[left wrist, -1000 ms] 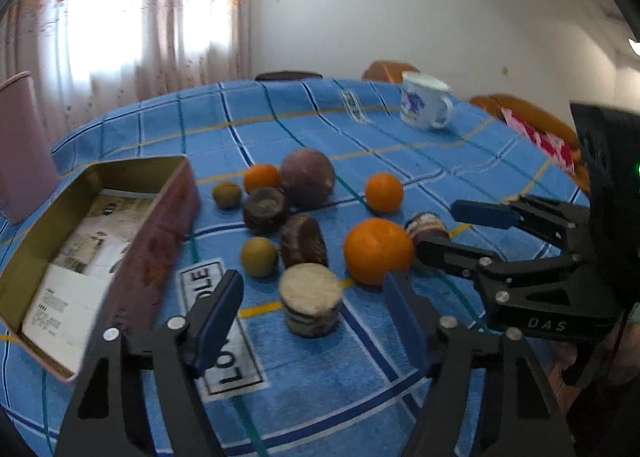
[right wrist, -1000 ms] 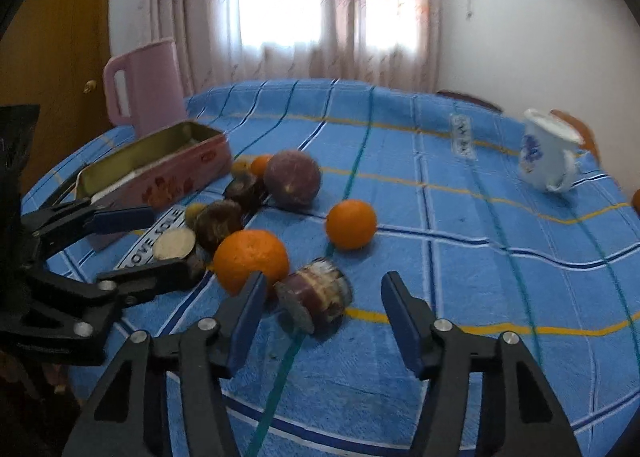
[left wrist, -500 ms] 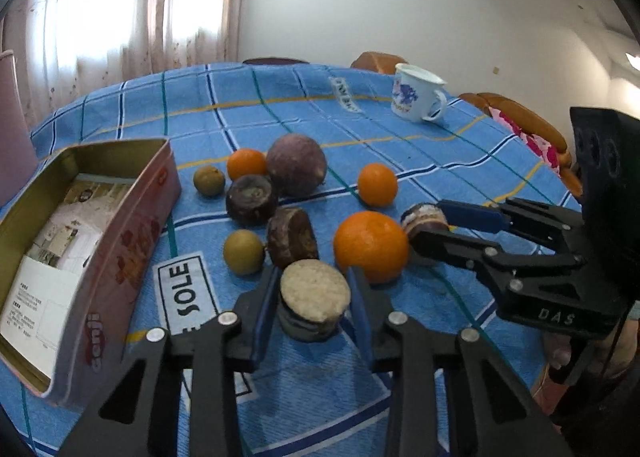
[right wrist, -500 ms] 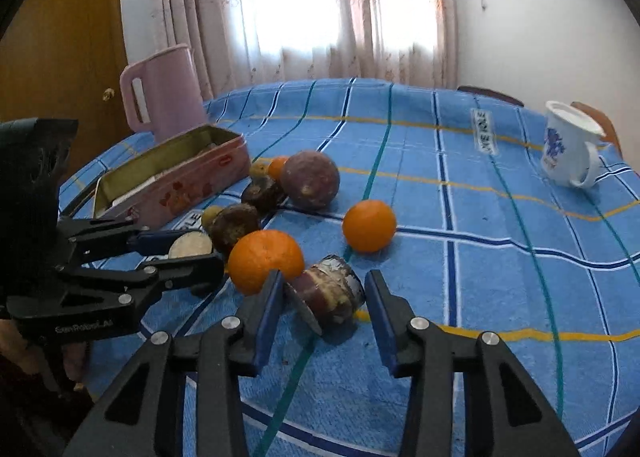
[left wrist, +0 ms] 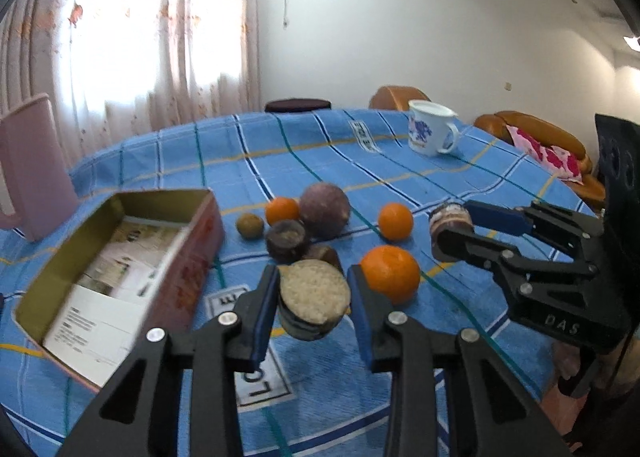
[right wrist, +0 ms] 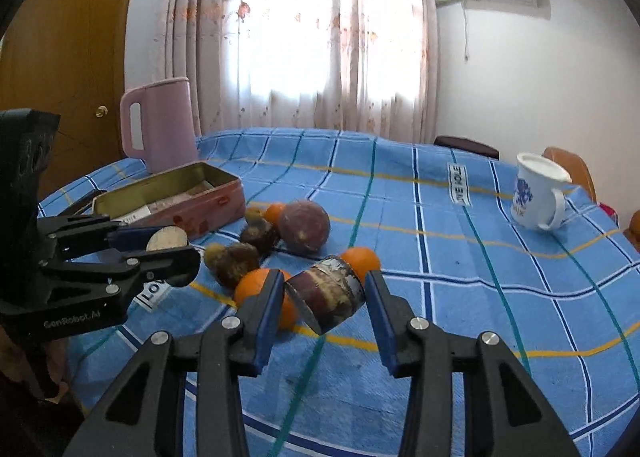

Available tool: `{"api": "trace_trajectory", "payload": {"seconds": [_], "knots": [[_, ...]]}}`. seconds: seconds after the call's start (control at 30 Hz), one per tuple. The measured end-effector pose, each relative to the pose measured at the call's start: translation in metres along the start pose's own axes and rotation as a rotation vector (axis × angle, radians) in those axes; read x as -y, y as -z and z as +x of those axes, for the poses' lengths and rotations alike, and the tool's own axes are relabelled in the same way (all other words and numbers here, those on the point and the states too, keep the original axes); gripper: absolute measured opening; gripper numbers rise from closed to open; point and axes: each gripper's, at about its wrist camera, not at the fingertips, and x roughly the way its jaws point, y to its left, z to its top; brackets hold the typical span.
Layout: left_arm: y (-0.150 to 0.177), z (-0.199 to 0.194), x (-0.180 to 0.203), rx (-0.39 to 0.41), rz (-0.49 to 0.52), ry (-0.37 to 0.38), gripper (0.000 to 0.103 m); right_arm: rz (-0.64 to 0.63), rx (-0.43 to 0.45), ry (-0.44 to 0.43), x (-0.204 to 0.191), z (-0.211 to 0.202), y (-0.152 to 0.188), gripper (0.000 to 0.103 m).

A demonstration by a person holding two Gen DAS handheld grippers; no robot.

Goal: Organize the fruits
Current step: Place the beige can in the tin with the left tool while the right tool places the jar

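Your left gripper (left wrist: 313, 299) holds a pale-topped fruit half (left wrist: 314, 303) between its pads, raised above the table (left wrist: 400, 165), just beside the tin (left wrist: 120, 269). Your right gripper (right wrist: 325, 299) clamps a dark fruit piece (right wrist: 326, 297), lifted above the cloth, near an orange (right wrist: 256, 285).

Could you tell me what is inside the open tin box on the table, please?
The tin holds printed paper sheets lying flat on its bottom; no fruit shows in it. The near wall hides part of the floor in the right wrist view, and whatever lies under the paper is covered.
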Motion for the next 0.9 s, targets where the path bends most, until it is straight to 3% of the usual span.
{"api": "trace_trajectory", "payload": {"seconds": [0.5,0.9], "knots": [[-0.007,-0.019,-0.032,0.065,-0.041,-0.088,0.036,-0.069,0.038,-0.034,-0.038,0.009,-0.030,0.044],[-0.014,-0.032,-0.086,0.082,-0.106,-0.172,0.036,-0.146,0.062,-0.064,-0.079,0.030,-0.067,0.044]]}}
